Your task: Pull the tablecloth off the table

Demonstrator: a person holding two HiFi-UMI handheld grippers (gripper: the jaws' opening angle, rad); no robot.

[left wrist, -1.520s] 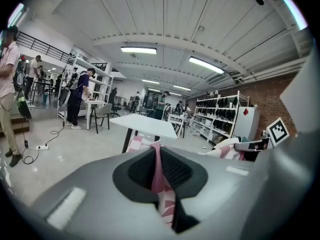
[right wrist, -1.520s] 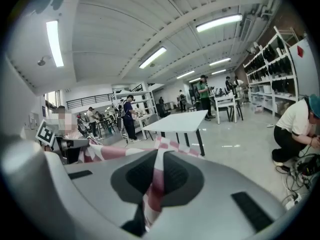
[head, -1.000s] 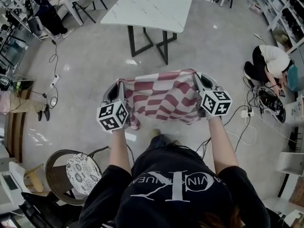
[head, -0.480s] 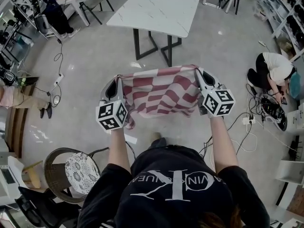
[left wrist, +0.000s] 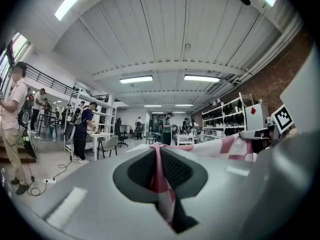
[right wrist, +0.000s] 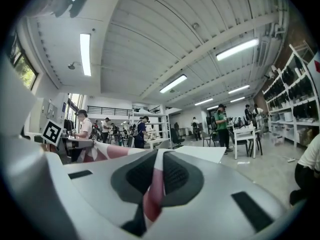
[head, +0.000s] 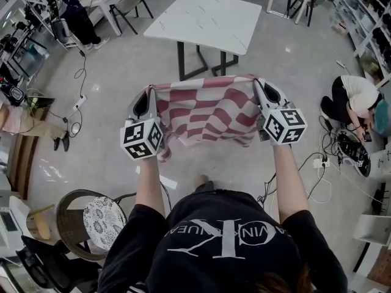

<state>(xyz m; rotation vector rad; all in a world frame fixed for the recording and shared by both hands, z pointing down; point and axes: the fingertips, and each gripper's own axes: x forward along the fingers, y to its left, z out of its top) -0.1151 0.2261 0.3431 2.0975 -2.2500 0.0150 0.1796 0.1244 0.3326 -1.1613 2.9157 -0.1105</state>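
The red-and-white checked tablecloth (head: 206, 113) hangs stretched between my two grippers, in the air in front of the person and clear of the white marble-top table (head: 208, 18). My left gripper (head: 151, 90) is shut on the cloth's left top corner, and the fabric (left wrist: 161, 181) shows pinched between its dark pads. My right gripper (head: 255, 82) is shut on the right top corner, where a fold of cloth (right wrist: 153, 196) sits clamped between its pads. The cloth's lower edge sags free above the floor.
The bare white table on dark legs stands ahead. A round chair with a patterned cushion (head: 104, 223) is at the lower left. A crouching person (head: 351, 95) and floor cables (head: 317, 163) lie to the right. Another person (head: 76, 8) works at a desk at the upper left.
Both grippers have risen together with the cloth still held between them; the cloth hangs higher and is spread a little wider than a second ago.
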